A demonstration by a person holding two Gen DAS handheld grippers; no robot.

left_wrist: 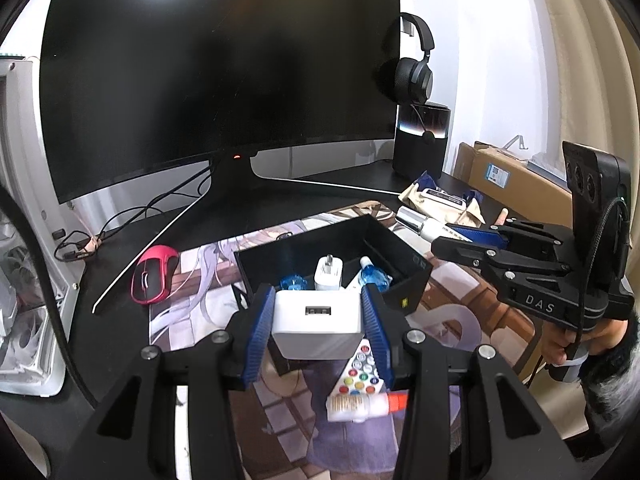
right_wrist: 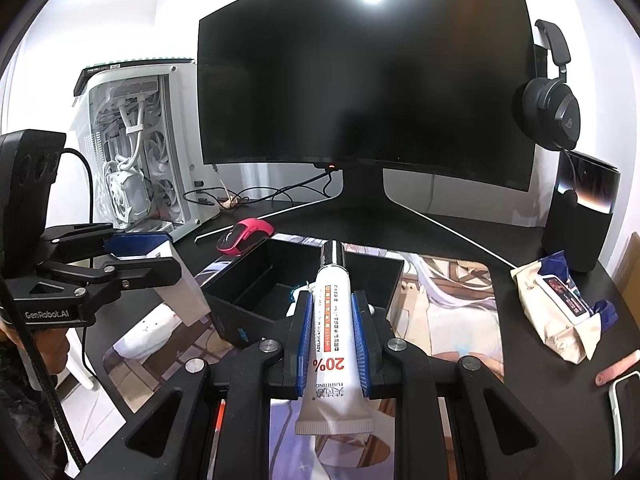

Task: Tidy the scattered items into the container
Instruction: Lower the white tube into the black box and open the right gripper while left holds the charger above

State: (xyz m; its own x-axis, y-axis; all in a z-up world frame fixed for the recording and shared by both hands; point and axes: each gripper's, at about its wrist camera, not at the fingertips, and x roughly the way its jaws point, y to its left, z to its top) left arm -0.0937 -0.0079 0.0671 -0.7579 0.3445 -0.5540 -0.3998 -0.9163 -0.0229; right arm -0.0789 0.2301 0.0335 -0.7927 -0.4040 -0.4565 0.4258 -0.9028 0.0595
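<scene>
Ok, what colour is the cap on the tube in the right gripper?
Shiny silver, on a white tube; the cap shows best in the right wrist view.

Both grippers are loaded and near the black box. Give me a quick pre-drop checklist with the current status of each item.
1. Left gripper fingers clamp the white charger: ok.
2. Right gripper fingers clamp the cream tube: ok.
3. Black box open-topped, with room left: ok.
4. Charger fully over the box opening: cannot tell.
5. Tube's capped end pointing over the box: ok.
6. Strays left on the mat, the colour-button remote and small glue tube: not ok.
</scene>
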